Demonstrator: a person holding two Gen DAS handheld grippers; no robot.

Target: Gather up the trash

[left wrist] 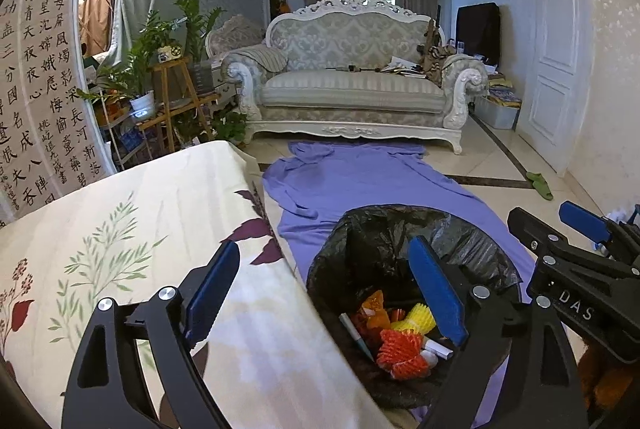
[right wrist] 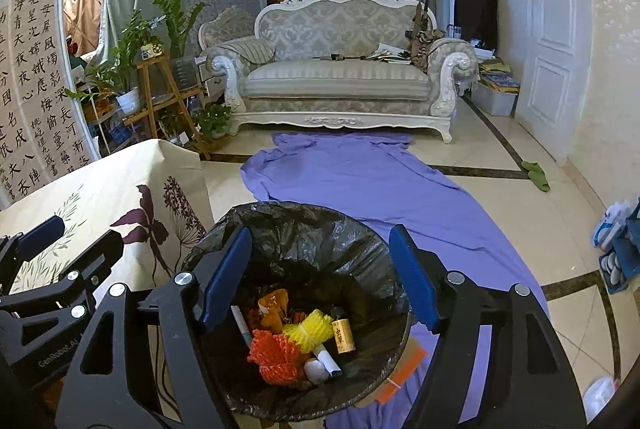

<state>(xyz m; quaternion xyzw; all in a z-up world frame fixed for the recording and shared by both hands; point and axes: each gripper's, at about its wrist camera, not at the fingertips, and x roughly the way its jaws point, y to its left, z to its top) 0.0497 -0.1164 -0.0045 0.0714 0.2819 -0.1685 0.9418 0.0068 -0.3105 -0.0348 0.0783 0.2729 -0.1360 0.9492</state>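
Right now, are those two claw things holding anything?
No. The left gripper and right gripper both have open jaws with nothing between them, above the trash bin.

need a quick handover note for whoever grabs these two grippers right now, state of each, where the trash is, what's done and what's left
Left gripper: open, empty, over the edge between the floral-cloth table and the bin.
Right gripper: open, empty, directly above the bin.
Trash: in the black-lined bin sit orange foam netting, yellow foam netting, a pen, a small paper roll, a white crumpled ball, a small brown labelled piece and orange wrappers.
Done: those pieces are binned.
Left: an orange card lies on the purple cloth beside the bin; check it. No trash shows on the visible part of the table.
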